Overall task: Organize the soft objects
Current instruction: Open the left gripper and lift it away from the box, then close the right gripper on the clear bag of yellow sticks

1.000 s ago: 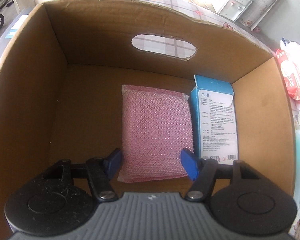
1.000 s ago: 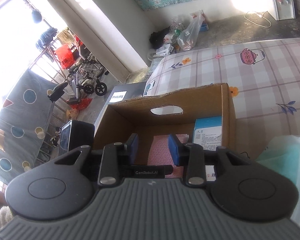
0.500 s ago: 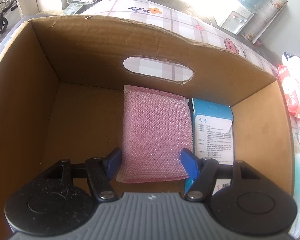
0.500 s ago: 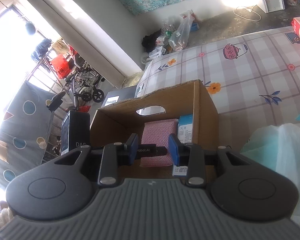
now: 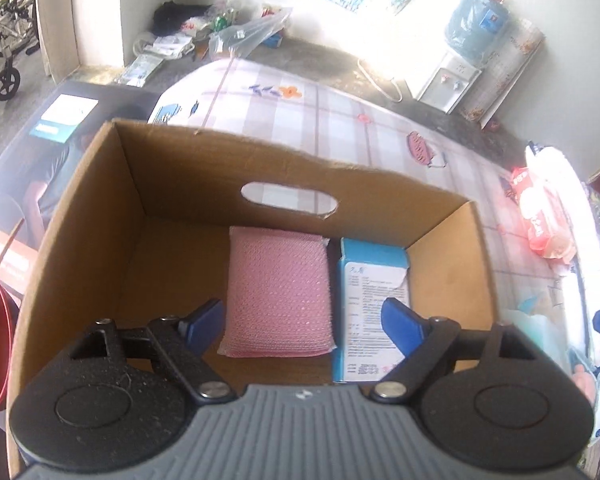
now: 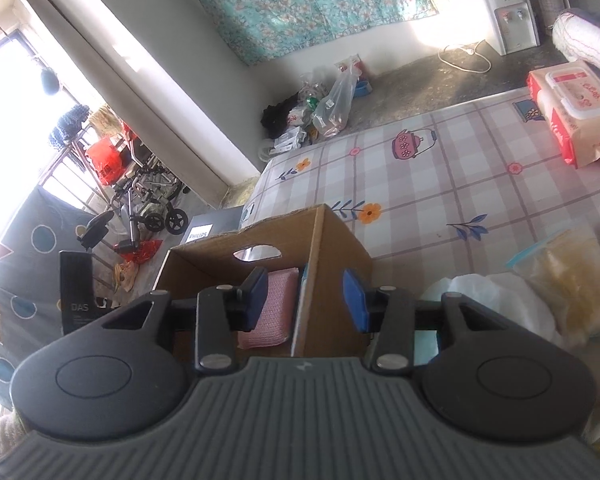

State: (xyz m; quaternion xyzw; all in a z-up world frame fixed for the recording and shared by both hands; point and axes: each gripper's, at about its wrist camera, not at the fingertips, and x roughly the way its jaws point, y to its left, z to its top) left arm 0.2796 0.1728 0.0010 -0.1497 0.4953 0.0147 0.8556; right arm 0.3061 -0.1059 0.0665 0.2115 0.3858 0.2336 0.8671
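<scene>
Left gripper [image 5: 302,320] hangs over the cardboard box [image 5: 100,216], jaws spread wide and empty. They have just been opening, with nothing between the pads; the pink sponge pad [image 5: 278,292] lies flat on the box floor below them, released. Read: place step is done and this hand is on its way out.

Right gripper [image 6: 305,299] sits outside the box near its right wall, jaws part open and also just opening, gripping nothing (the box edge only lines up behind the gap, no contact visible).

Doing it well, as a judgement:
- Left should clear the box rim straight up before swinging sideways, so the fingers don't clip the wall or drag the pad.
- Right looks set for the next pick. The soft stuff is just right of the box: a white bag [image 6: 496,300] and a clear bag with yellow contents [image 6: 572,288]. Open wider before closing, grab bulk rather than a loose film edge, or it slips.

Box contents:
- pink sponge pad, centre, far end against the wall with the handle cutout
- blue-and-white carton [image 5: 374,304], just beside the pad on its right; can't tell if they touch
- left part of the floor bare

Outside: wet-wipe packs [image 6: 572,116] on the checked mattress [image 6: 420,200], well apart from the box.
</scene>
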